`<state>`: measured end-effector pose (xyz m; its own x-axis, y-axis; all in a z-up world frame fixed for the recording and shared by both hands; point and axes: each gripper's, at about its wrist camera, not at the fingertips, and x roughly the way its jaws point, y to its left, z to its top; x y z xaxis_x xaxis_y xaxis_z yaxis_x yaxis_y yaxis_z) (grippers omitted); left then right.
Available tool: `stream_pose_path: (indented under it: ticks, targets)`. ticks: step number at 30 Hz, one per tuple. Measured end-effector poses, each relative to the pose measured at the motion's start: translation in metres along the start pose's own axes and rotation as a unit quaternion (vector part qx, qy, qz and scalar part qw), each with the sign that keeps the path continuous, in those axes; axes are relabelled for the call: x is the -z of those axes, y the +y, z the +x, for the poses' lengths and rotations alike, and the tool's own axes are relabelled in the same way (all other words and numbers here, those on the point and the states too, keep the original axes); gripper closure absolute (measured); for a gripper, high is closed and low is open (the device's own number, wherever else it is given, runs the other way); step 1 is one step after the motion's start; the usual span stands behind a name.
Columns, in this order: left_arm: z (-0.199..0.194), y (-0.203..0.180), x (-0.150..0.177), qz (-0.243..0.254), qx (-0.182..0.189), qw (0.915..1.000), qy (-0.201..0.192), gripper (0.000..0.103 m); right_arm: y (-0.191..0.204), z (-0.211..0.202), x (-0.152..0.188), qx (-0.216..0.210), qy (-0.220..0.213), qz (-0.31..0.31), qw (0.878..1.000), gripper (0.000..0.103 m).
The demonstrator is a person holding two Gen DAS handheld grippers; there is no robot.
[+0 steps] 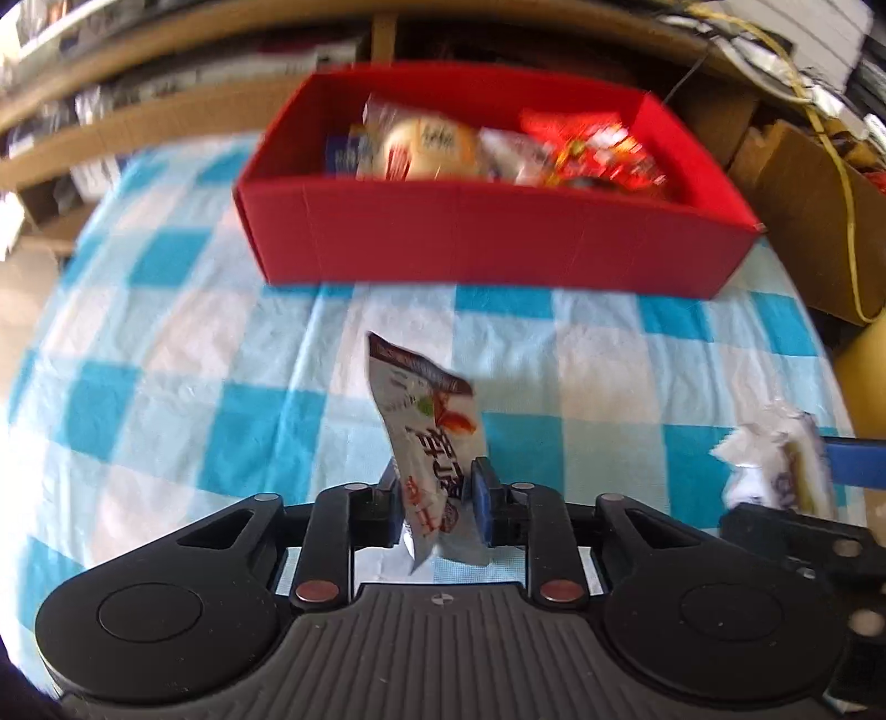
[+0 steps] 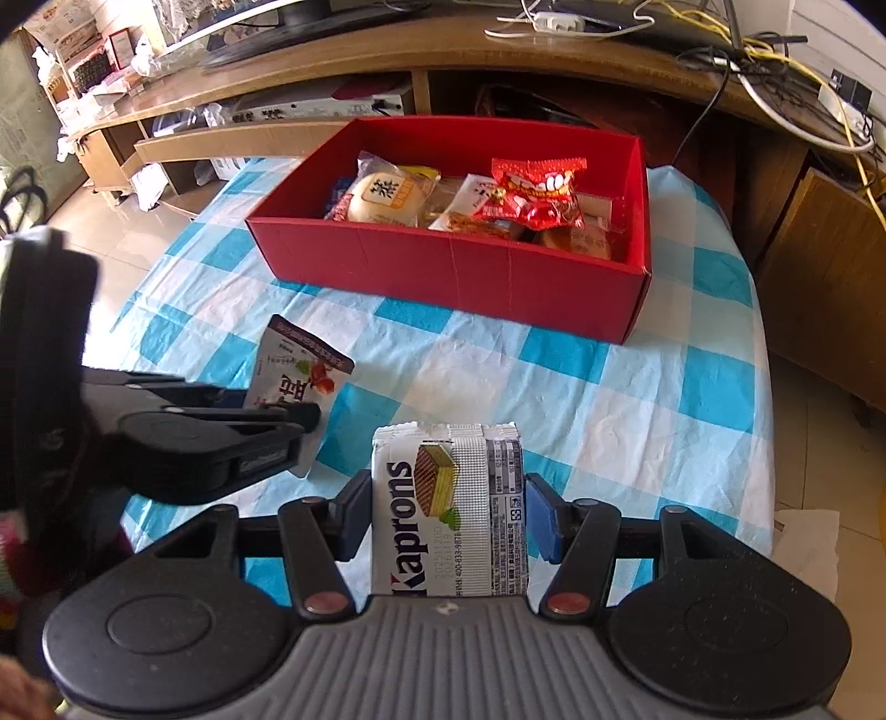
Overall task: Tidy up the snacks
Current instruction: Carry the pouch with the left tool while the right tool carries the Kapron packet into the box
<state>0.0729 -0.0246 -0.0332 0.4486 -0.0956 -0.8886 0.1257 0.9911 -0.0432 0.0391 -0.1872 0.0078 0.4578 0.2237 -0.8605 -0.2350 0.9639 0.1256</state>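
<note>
My left gripper (image 1: 437,482) is shut on the lower end of a white snack pouch (image 1: 426,404) with a brown top strip. The pouch stands upright above the checked cloth. The right wrist view shows the same pouch (image 2: 302,368) in the left gripper (image 2: 304,415), at the left. My right gripper (image 2: 448,487) is shut on a white Kaprons wafer pack (image 2: 443,515), its pads pressing on both sides. That pack (image 1: 775,465) shows blurred at the right edge of the left wrist view. Ahead stands a red box (image 2: 454,271) holding several wrapped snacks, among them a bun (image 2: 387,194) and a red packet (image 2: 534,191).
A blue-and-white checked cloth (image 2: 637,399) covers the table. Wooden shelves and a desk (image 2: 443,50) with cables run behind the red box. A cardboard box (image 1: 814,221) stands to the right. Tiled floor (image 2: 111,249) lies beyond the table's left and right edges.
</note>
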Motion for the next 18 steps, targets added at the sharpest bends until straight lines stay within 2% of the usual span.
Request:
stream_pose_path:
  ticks: [5, 10, 14, 18]
  targets:
    - [-0.01, -0.001, -0.002, 0.012, 0.023, 0.9996, -0.011, 0.073, -0.008, 0.0, -0.006, 0.006, -0.009, 0.012, 1.0, 0.014]
    - [-0.035, -0.004, -0.011, 0.019, 0.056, 0.9977, -0.034, 0.073, -0.017, -0.006, -0.026, 0.016, -0.037, 0.034, 0.999, 0.014]
    - [-0.056, -0.006, -0.033, 0.026, 0.078, 0.9942, -0.07, 0.073, -0.019, -0.006, -0.05, 0.024, -0.056, 0.042, 0.997, 0.014]
    - [-0.06, -0.005, -0.067, 0.035, 0.068, 0.992, -0.1, 0.073, -0.018, 0.004, -0.081, 0.031, -0.069, 0.046, 0.996, 0.014]
